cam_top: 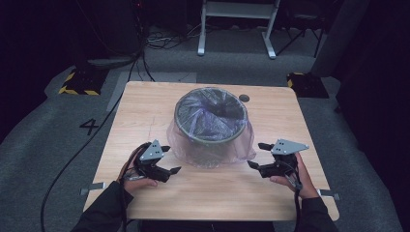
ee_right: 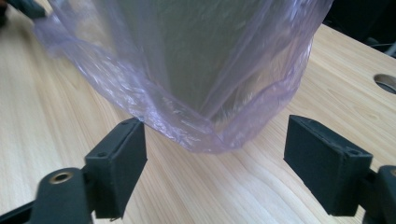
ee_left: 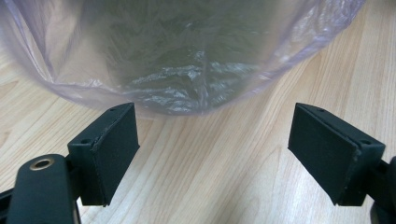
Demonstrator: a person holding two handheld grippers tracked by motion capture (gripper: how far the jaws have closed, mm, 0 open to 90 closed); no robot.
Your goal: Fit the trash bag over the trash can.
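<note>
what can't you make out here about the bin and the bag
- Bin floor: high view, hidden by the crumpled bag lining it.
- Bin's base on the table: both gripper views, veiled by the bag's draped skirt.
- Bin's rim: cut off by the top edge in the gripper views.

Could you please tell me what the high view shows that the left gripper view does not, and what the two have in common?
High view alone: the bin's open rim with the bag tucked inside, both hands, the left gripper and right gripper on either side of the bin, and the round hole in the table.

Left gripper view alone: its own pads close up, standing wide apart with nothing between them.

Both: the translucent purple bag draped over the bin's side, on the wooden table.
</note>
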